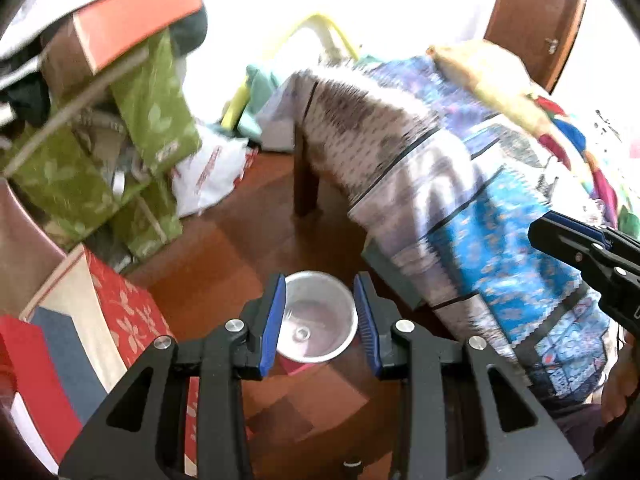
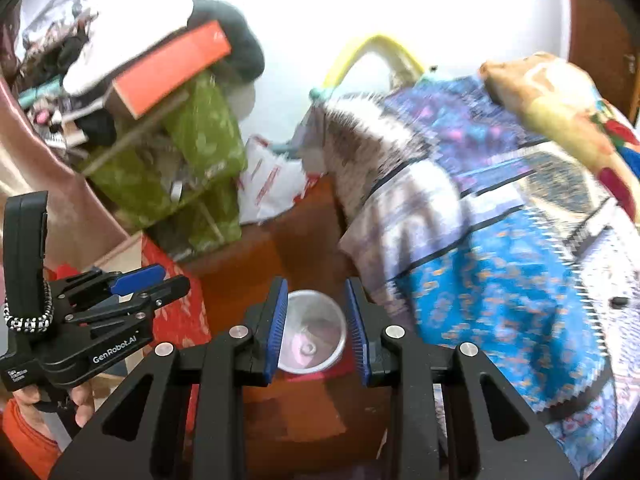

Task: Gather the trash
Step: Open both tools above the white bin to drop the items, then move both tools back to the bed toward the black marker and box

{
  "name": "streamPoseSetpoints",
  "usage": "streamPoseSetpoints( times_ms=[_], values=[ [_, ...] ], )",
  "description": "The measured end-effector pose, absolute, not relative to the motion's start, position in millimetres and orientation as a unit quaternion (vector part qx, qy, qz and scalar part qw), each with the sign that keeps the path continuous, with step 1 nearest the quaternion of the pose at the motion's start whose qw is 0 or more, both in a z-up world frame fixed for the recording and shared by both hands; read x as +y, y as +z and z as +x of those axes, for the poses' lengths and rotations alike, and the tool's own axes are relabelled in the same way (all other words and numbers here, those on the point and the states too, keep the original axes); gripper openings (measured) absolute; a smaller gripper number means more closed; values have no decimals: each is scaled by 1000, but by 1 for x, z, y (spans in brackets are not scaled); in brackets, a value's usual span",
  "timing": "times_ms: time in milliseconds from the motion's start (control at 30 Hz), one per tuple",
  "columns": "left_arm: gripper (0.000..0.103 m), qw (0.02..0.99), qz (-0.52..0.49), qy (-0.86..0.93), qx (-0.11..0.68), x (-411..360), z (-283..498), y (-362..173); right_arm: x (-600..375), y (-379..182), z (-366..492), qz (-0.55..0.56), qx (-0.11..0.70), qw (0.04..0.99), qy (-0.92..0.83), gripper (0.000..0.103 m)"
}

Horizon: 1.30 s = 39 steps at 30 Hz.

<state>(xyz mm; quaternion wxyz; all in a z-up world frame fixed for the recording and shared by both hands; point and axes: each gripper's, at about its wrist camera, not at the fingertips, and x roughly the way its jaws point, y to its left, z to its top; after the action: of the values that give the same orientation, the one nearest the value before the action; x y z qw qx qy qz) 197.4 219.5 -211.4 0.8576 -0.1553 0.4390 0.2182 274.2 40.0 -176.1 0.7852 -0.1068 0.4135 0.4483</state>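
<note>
Two hand-held grippers hang over the floor (image 1: 224,232). The left hand-held gripper (image 1: 320,320) grips a white cup (image 1: 320,316) between its pads; the right hand-held gripper (image 2: 316,326) grips a second cup (image 2: 314,332). A patterned bedspread (image 1: 500,248) lies right of both.

Each hand-held gripper is black with triangular cut-outs, silver screw heads and ribbed blue finger pads (image 1: 273,320). The left hand-held gripper (image 2: 160,280) carries white "GenRobot.AI" lettering; an orange sleeve (image 2: 24,436) shows below.
</note>
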Motion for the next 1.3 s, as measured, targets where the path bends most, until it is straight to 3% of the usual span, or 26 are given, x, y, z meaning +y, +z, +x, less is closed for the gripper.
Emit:
streamPoseSetpoints(
  times_ms=[167,433,500,567,700,1000,1300],
  values=[
    [36,881,-124,202,410,181,207,-174,-6,-142,279,-82,375,821,423,27],
    [46,915,-87,153,363,108,243,-128,-84,-110,293,-55,329,868,367,27],
    [51,922,-77,136,355,87,255,-120,-102,-105,299,-50,322,877,353,32],
    [58,926,-67,122,351,70,267,-116,-124,-102,307,-42,311,890,331,48],
    [75,932,-54,92,348,34,297,-113,-160,-101,323,-37,305,907,290,53],
    [77,932,-28,15,361,-32,368,-134,-241,-133,379,-14,340,920,193,53],
    [77,914,8,-56,402,-76,440,-188,-298,-186,436,20,407,903,136,53]
  ],
)
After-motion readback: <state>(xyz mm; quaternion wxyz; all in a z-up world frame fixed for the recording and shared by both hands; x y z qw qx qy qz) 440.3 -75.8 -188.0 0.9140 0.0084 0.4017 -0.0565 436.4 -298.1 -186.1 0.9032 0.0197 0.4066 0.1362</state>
